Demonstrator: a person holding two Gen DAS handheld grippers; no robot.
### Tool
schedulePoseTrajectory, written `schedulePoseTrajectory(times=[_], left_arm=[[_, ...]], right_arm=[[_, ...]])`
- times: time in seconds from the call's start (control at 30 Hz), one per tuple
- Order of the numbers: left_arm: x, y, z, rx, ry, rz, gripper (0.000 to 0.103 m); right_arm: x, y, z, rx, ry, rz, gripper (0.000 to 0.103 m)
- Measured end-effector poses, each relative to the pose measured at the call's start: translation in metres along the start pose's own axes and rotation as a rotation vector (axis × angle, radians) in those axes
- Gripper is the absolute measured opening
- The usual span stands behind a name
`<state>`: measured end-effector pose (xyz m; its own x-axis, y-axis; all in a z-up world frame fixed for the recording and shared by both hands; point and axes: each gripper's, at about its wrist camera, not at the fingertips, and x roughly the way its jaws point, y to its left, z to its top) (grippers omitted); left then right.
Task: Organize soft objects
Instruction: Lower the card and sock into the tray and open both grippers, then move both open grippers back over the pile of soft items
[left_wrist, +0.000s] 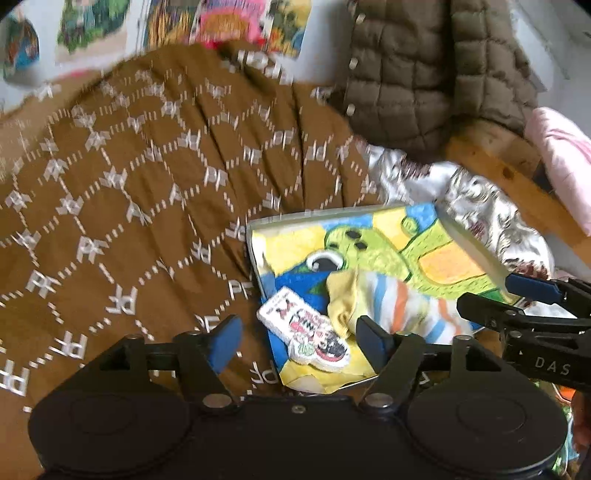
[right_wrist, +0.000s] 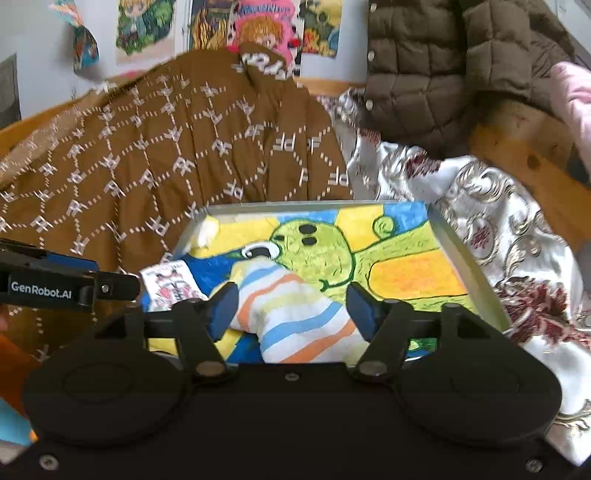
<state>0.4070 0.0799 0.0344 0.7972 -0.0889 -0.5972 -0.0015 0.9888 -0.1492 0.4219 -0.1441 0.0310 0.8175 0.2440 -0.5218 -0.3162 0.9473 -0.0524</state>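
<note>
I see the striped sock (right_wrist: 295, 314) lying in the tray (right_wrist: 469, 258), on the green cartoon picture that covers the tray bottom. It lies bunched, with a yellow part (left_wrist: 341, 299) folded at its left end. Just beside it on the left is a small printed patch (left_wrist: 304, 336), flat on the tray.

My right gripper (right_wrist: 291, 314) stands over the sock with its jaws spread; the sock is between them, but the pads do not press on it. My left gripper (left_wrist: 299, 341) is also spread, with nothing held; it hovers at the near left corner of the tray, above the patch.

I judge the sock to be very light and fully limp. It will fold and hang down from any point where I pinch it, and it cannot break. The knit fabric should not slip from the pads. A good place to hold it is the thick bunched middle, where several layers lie together. If I take only one thin edge, the rest can drag over the tray and pull the patch along.

The brown quilt (left_wrist: 147, 177) lies behind the tray.
</note>
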Motion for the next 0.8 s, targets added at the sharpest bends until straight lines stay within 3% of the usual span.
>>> schedulePoseTrajectory(times=[0.2,0.33,0.5,0.8], left_arm=[[-0.057,-0.009,-0.008,0.038,-0.114,0.001,0.079],[-0.094,-0.017,-0.016,0.049,-0.179,0.009,0.09],[-0.144,-0.027,-0.033,0.044,-0.266,0.009,0.096],[-0.208,-0.041,-0.086,0.024,-0.323,-0.011,0.099]], right_arm=[[-0.061,-0.007,0.004,0.019,-0.075,0.001,0.077],[-0.108,-0.011,0.004,0.031,-0.125,0.006,0.088],[-0.172,-0.015,-0.002,0.037,-0.187,0.011,0.1],[-0.293,-0.015,-0.039,0.063,-0.28,0.033,0.102]])
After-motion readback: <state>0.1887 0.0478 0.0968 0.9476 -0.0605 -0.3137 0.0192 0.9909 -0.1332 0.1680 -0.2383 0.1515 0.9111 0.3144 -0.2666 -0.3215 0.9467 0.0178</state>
